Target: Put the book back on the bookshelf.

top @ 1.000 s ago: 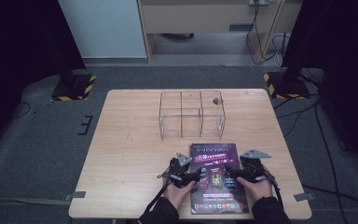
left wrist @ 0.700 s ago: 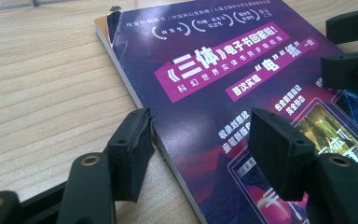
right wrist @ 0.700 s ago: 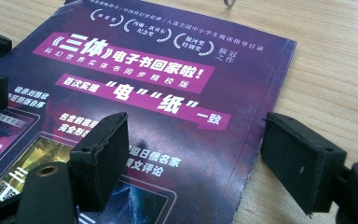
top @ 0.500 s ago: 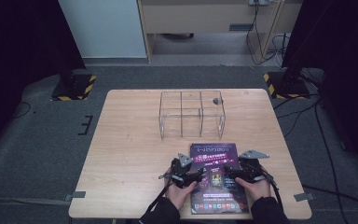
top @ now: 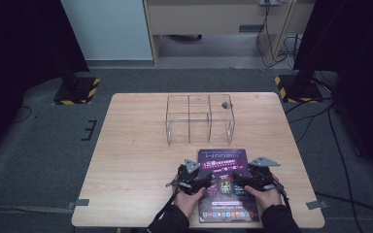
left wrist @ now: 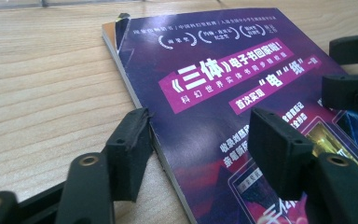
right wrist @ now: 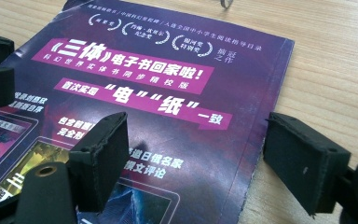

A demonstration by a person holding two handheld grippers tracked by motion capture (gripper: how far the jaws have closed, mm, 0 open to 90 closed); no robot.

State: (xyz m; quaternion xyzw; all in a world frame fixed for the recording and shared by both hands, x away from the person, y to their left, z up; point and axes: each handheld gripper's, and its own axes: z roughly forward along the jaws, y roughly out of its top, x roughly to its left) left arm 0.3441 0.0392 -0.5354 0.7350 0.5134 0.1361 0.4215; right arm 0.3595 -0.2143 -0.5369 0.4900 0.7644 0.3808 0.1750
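A purple book (top: pixel 226 187) with white Chinese lettering lies flat near the table's front edge. My left gripper (top: pixel 205 178) sits at its left side and my right gripper (top: pixel 240 178) at its right side, each in a hand. In the left gripper view the jaws of the left gripper (left wrist: pixel 200 140) have just been closing a little; one touches the spine edge of the book (left wrist: pixel 223 74), the other hovers over the cover. The right gripper (right wrist: pixel 196 149) stands open astride the right edge of the book (right wrist: pixel 168 79).
A clear box with several compartments (top: pixel 200 119) stands mid-table beyond the book, a small dark object (top: pixel 225 104) at its far right corner. Bare wooden table (top: pixel 136 160) lies to the left. Yellow-black stand bases (top: pixel 77 90) sit on the floor behind.
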